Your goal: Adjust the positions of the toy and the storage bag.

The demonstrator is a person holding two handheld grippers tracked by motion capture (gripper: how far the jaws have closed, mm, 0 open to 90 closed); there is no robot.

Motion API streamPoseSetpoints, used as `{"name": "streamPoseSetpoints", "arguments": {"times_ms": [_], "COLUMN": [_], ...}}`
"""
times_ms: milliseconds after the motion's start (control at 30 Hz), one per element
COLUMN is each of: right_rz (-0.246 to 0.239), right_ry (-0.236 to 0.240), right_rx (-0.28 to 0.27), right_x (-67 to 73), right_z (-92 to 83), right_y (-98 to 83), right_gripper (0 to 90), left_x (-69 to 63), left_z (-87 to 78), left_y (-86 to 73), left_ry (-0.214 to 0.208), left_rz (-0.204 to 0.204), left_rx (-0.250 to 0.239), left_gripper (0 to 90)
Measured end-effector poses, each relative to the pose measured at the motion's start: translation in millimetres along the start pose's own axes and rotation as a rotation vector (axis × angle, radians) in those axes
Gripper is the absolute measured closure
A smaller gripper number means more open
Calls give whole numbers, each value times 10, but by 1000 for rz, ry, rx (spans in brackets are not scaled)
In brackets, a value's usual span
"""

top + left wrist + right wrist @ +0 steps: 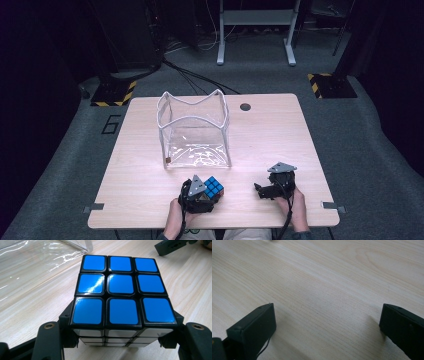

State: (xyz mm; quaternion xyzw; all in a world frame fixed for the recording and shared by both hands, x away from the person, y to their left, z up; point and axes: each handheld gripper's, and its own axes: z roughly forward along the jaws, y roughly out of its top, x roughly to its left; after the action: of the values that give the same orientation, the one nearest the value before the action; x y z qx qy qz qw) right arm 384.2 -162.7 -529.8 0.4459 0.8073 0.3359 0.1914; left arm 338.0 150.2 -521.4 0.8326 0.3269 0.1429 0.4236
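High view shows the left hand-held gripper [209, 192] pinching the cube [213, 187] near the bench [280, 130] front edge, so lift it level toward the clear bag [194, 131] while the right hand-held gripper [264, 190], spread and empty, rests.

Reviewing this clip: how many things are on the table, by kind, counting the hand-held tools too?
Rubik's cube: 1, between the left tool's jaws
Clear plastic container: 1
Hand-held tools: 2, left and right tool
Total: 4
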Motion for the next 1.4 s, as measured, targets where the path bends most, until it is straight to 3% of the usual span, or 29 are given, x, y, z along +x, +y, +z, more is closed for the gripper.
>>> {"name": "streamPoseSetpoints", "arguments": {"times_ms": [500,667,933,1200,1400], "right_rz": [1,1,1,1,5], "right_ry": [0,-1,-1,-1,0], "right_rx": [-1,-5,-5,-5,-4], "right_x": [1,1,1,1,3], "right_z": [1,3,3,4,3], "right_y": [-1,-2,-1,-1,0], "right_gripper": [3,3,2,3,3], "left_x": [-40,-28,30,78,117], "left_z": [58,50,-44,-173,-266], "left_y": [-11,-15,-10,-26,-50], "left_ry": [10,-3,-20,-33,-20], "left_rz": [30,4,-32,-54,-49], "left_rx": [4,-4,-18,-36,-40], "left_gripper": [338,321,180,144,134]}}
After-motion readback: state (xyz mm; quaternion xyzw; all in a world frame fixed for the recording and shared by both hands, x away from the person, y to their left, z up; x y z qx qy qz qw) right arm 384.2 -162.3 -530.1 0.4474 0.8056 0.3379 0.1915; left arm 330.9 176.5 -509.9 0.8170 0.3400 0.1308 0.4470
